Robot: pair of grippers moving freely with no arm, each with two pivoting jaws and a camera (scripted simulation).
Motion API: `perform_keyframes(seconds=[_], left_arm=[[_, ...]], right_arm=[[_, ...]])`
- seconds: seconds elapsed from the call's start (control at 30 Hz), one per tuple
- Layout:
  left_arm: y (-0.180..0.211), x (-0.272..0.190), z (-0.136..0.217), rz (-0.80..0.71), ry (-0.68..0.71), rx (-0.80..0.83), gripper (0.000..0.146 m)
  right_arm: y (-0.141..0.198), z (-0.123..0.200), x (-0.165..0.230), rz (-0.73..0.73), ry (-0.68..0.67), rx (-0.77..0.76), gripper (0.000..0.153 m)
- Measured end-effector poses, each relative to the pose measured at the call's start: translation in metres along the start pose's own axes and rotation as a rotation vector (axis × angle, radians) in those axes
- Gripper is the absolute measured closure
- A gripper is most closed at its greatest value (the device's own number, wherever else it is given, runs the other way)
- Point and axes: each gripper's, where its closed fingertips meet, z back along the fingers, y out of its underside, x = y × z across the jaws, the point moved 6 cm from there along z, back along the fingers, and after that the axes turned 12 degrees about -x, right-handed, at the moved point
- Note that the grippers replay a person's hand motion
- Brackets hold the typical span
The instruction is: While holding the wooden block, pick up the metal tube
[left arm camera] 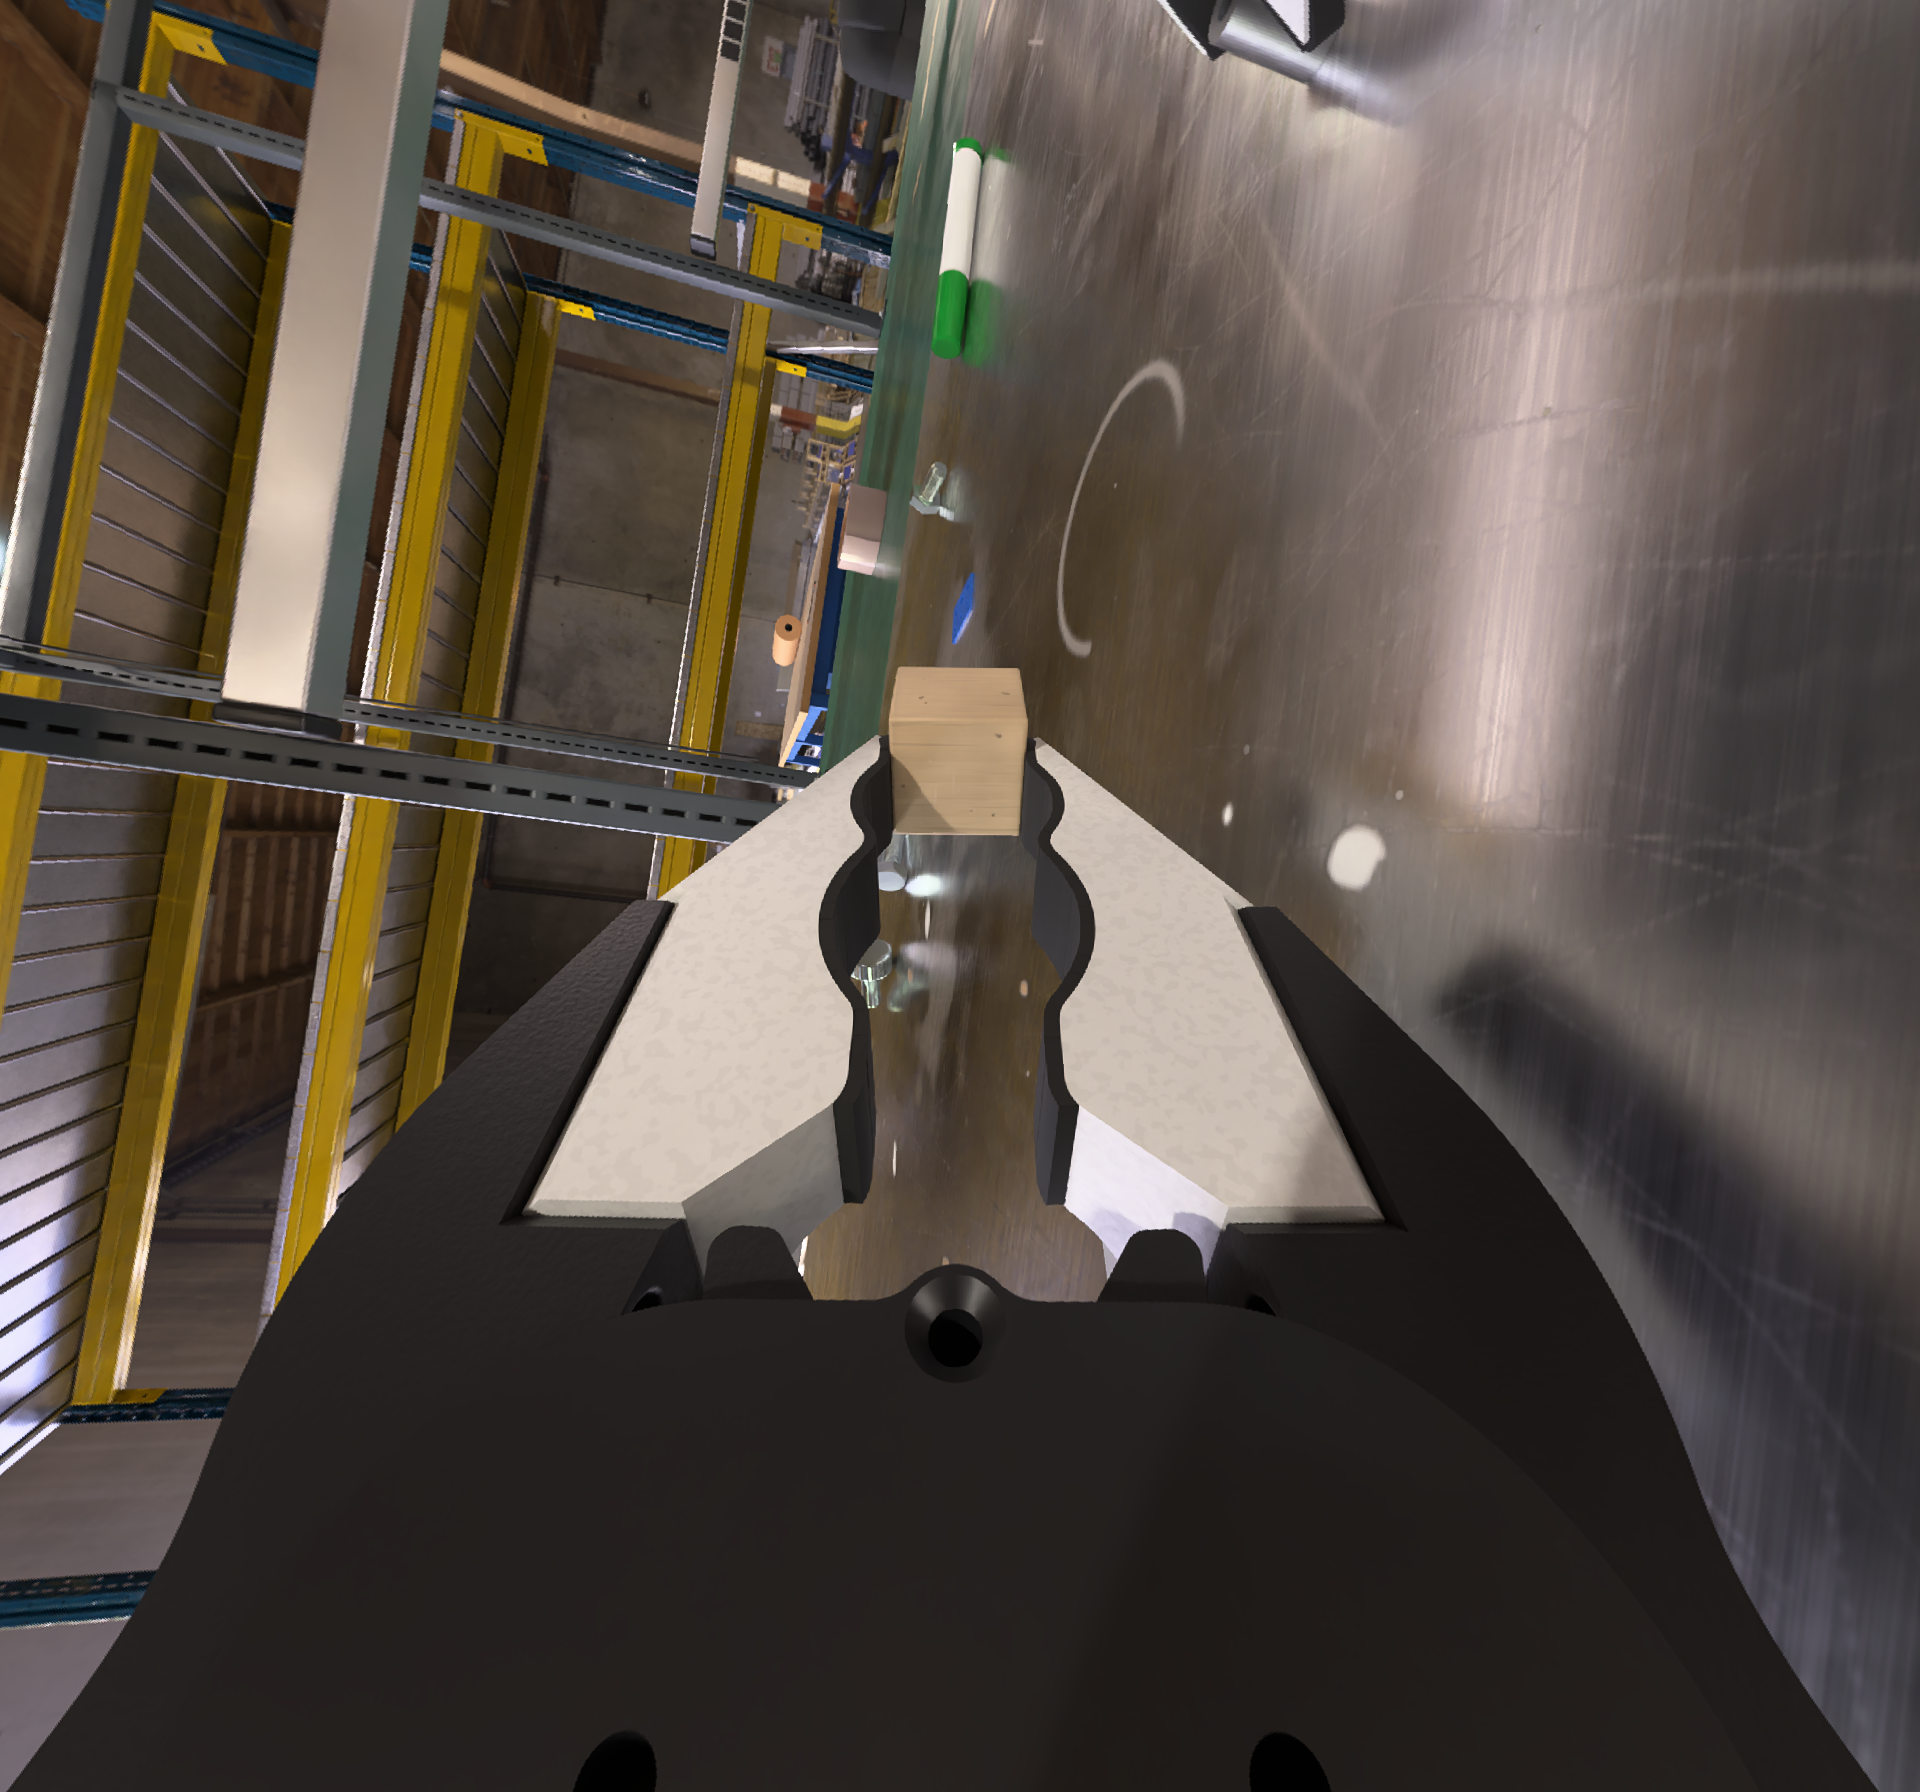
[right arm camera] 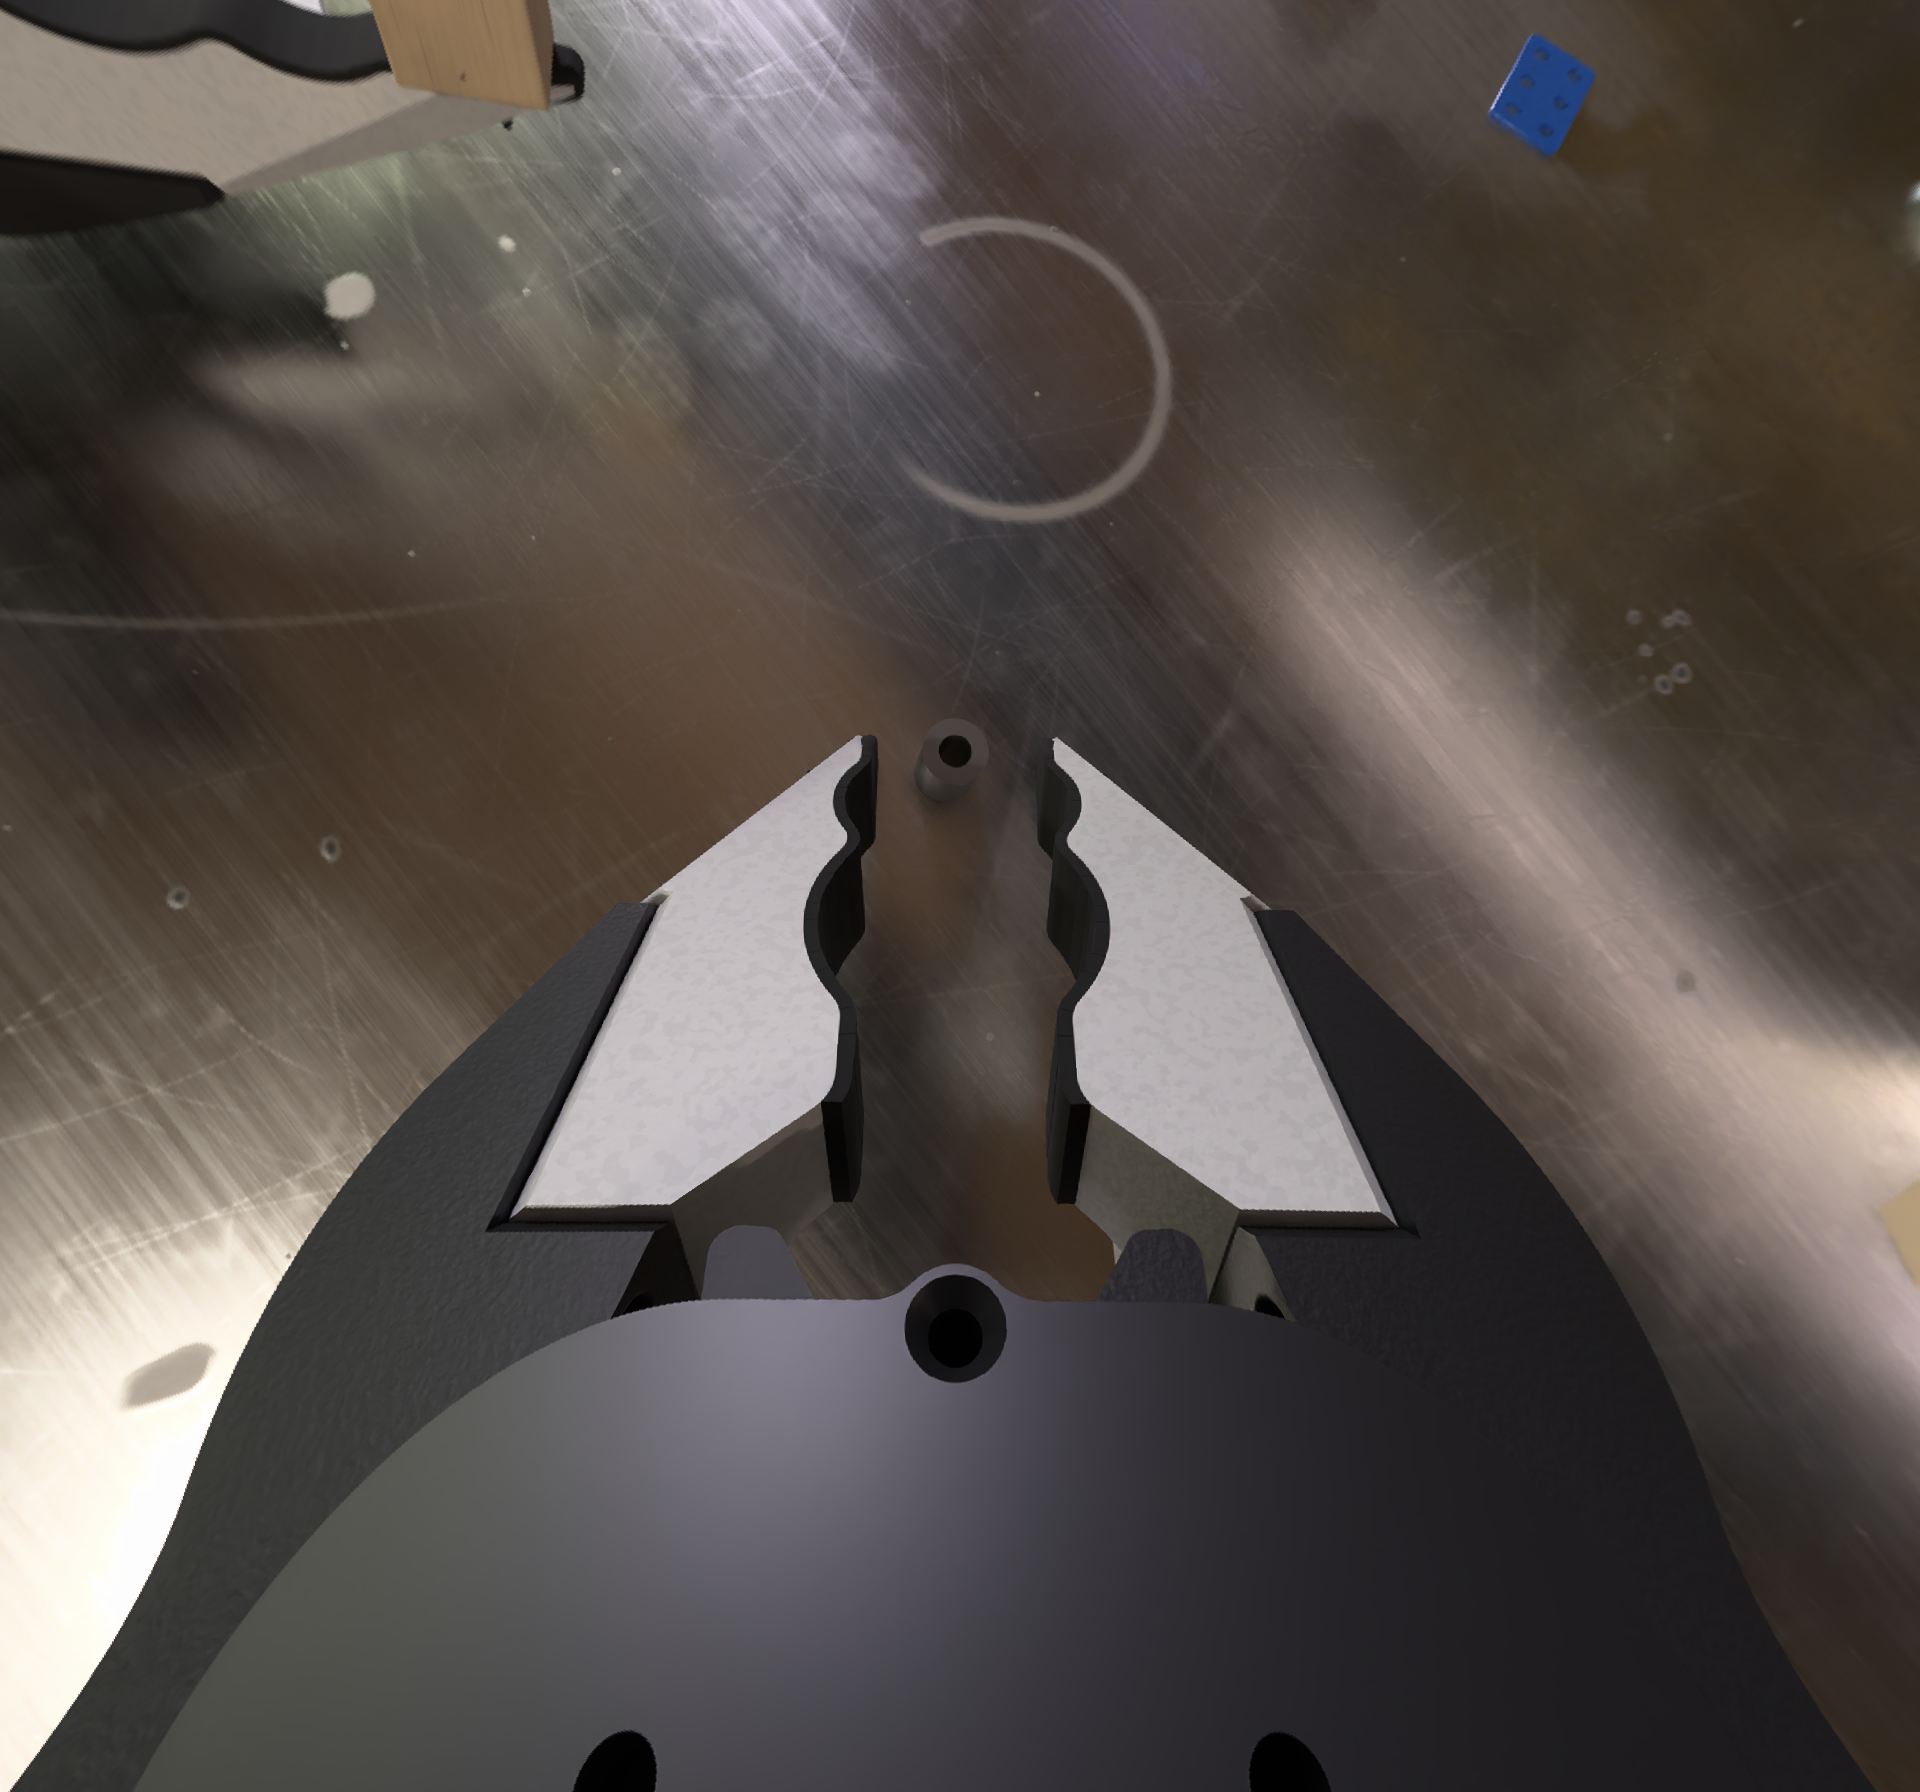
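Now the left gripper point(left arm camera: 958, 755) clamps the pale wooden block point(left arm camera: 956, 750); right gripper point(right arm camera: 958, 755), parted, straddles the small, slick, rigid grey metal tube point(right arm camera: 949, 768), best pinched mid-barrel.

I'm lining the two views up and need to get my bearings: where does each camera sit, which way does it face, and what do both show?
Left wrist view: on the left tool, looking along its fingers, shut on the wooden block, low across the metal table toward warehouse racks.
Right wrist view: on the right tool, facing down at the table; its open fingers flank the metal tube.
Shared: block, tube, blue block, white ring mark, each other's tool.
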Motion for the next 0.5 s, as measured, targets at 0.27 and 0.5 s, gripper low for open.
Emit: perform_keyframes(seconds=[0.27, 0.5], left_arm=[[0.001, -0.004, -0.001, 0.01, -0.003, -0.007, 0.123], [0.0, -0.006, -0.002, -0.008, -0.002, -0.007, 0.123]], right_arm=[[0.003, 0.009, -0.008, -0.171, -0.127, -0.079, 0.141], [-0.002, 0.024, -0.001, -0.246, -0.328, -0.191, 0.141]])
